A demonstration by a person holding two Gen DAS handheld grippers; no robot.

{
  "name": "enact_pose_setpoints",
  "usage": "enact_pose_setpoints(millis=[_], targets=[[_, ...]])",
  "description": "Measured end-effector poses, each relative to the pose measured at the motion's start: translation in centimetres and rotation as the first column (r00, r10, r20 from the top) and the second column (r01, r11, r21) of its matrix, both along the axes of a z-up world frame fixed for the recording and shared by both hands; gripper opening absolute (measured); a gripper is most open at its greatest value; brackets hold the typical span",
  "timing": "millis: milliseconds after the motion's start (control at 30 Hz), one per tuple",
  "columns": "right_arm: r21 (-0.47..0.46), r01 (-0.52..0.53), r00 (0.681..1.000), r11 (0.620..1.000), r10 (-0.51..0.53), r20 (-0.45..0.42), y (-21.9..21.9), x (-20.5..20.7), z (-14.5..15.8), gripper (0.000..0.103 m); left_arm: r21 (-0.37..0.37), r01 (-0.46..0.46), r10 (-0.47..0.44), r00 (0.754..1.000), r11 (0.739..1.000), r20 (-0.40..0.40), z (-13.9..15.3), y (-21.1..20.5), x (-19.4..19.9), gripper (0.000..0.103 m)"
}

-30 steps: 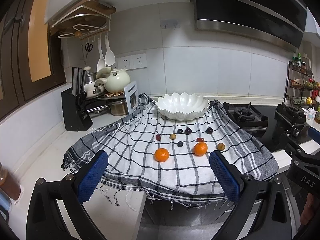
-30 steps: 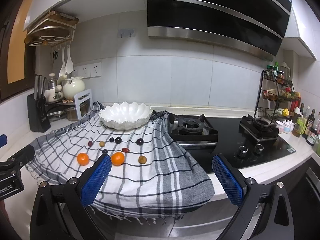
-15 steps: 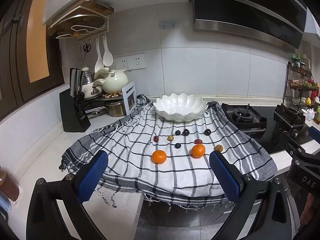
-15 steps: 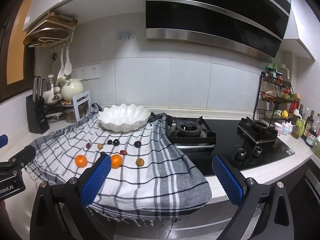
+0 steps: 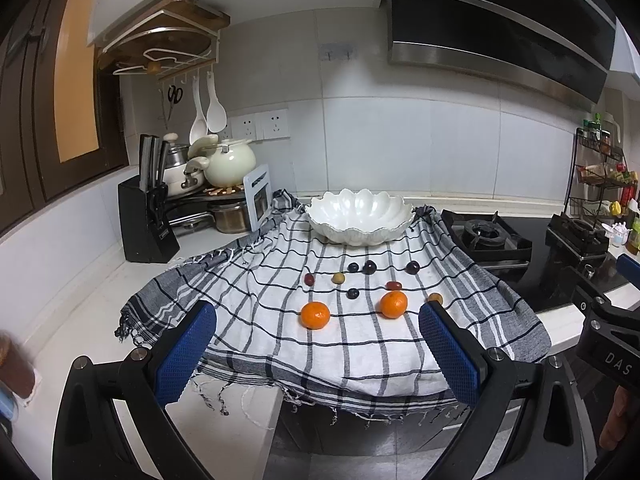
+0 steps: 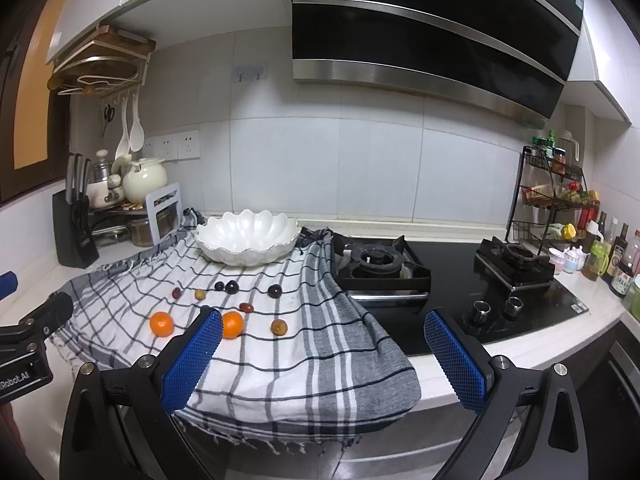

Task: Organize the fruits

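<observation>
A white scalloped bowl (image 5: 360, 218) stands empty at the back of a checked cloth (image 5: 280, 336) on the counter. In front of it lie two mandarins (image 5: 315, 315) (image 5: 393, 304) and several small dark and brown fruits (image 5: 369, 267). The bowl (image 6: 248, 236), the cloth (image 6: 320, 344) and the mandarins (image 6: 161, 323) (image 6: 233, 324) also show in the right wrist view. My left gripper (image 5: 316, 352) is open and empty, held back from the counter's front edge. My right gripper (image 6: 322, 354) is open and empty, further right.
A black knife block (image 5: 146, 216), pots and a cream kettle (image 5: 230, 164) stand at the back left. A gas hob (image 6: 440, 276) lies right of the cloth. A spice rack (image 6: 556, 196) and bottles (image 6: 616, 252) stand at the far right.
Both grippers have pulled back slightly from the counter, so the cloth and fruit look a little smaller and further. Nothing on the cloth has moved.
</observation>
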State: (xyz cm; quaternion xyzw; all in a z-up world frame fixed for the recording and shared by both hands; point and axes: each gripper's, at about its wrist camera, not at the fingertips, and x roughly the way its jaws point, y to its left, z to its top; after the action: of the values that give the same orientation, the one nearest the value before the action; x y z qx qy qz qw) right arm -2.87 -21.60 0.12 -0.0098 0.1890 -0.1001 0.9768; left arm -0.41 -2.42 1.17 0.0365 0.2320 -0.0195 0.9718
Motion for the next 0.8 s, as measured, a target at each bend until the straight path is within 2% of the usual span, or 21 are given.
enact_pose_setpoints(millis=[800], targets=[[-0.004, 0.005, 1.000, 1.000, -0.005, 0.001, 0.08, -0.08, 0.10, 0.102, 0.000, -0.001, 0.001, 1.000, 1.000, 0.002, -0.11, -0.12, -0.07, 0.103]])
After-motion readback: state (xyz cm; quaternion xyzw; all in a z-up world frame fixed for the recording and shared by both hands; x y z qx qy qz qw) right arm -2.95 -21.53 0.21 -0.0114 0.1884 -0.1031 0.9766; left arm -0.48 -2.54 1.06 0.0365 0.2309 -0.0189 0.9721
